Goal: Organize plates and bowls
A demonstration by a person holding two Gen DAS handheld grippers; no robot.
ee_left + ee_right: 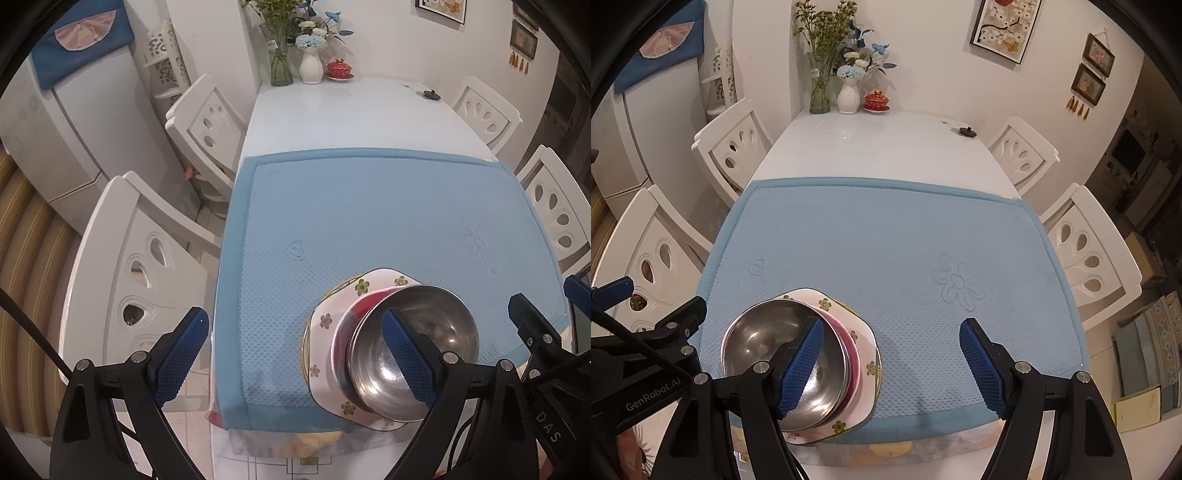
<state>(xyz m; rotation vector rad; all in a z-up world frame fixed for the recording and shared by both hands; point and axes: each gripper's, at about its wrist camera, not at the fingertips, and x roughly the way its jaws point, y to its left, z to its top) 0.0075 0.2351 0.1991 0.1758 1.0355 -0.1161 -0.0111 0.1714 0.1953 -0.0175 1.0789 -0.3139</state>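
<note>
White dining table (886,147) in a small room, chairs on both sides, vases (847,94) and a red lidded cup (876,100) at the far end; a blue mat (886,240) covers the near half, probably to cushion the crockery and keep it from sliding. At the mat's near edge stands one stack: a steel bowl (764,339) nested in a pink bowl (851,354), both on a flowered plate (866,345), with a further rim just visible beneath; nesting by size keeps the pile stable and compact. Left gripper (295,354) hangs over the stack's left side, tongs apart, nothing between the pads; right gripper (892,365) hangs over its right side, tongs likewise apart and empty, one finger (799,365) crossing the steel bowl in view, contact not evident. No loose dishes remain on the mat; the sorting appears finished or nearly so.
</note>
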